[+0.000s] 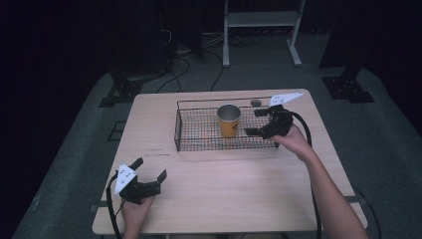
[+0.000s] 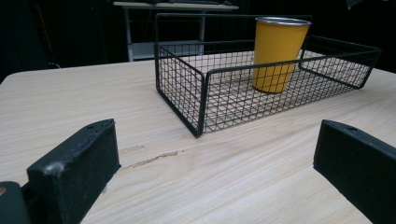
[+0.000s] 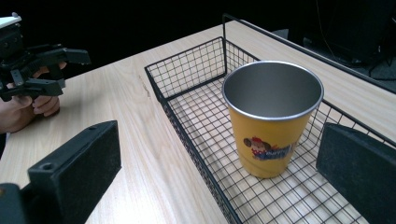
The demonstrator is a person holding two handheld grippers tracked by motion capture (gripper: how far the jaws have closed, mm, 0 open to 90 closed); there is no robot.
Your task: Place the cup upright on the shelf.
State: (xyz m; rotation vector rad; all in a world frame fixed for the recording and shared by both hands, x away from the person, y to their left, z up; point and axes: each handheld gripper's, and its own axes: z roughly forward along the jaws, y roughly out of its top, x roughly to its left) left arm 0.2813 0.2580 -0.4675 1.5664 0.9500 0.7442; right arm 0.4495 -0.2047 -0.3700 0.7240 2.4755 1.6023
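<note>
Black gripper (image 1: 149, 174), grey plate, trailing black cable

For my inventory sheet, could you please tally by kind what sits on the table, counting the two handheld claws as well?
Yellow cup: 1
Black wire basket: 1
Small round dark thing past the basket, too small to identify: 1
Claws: 2, the left claw and the right claw, both open
Total: 5

Left gripper (image 1: 151, 173) held low at the near left, jaws spread wide and empty, left hand (image 1: 135, 206) wrapped around its grip, right gripper (image 1: 255, 122) reached forward on an outstretched forearm, jaws parted, holding nothing
</note>
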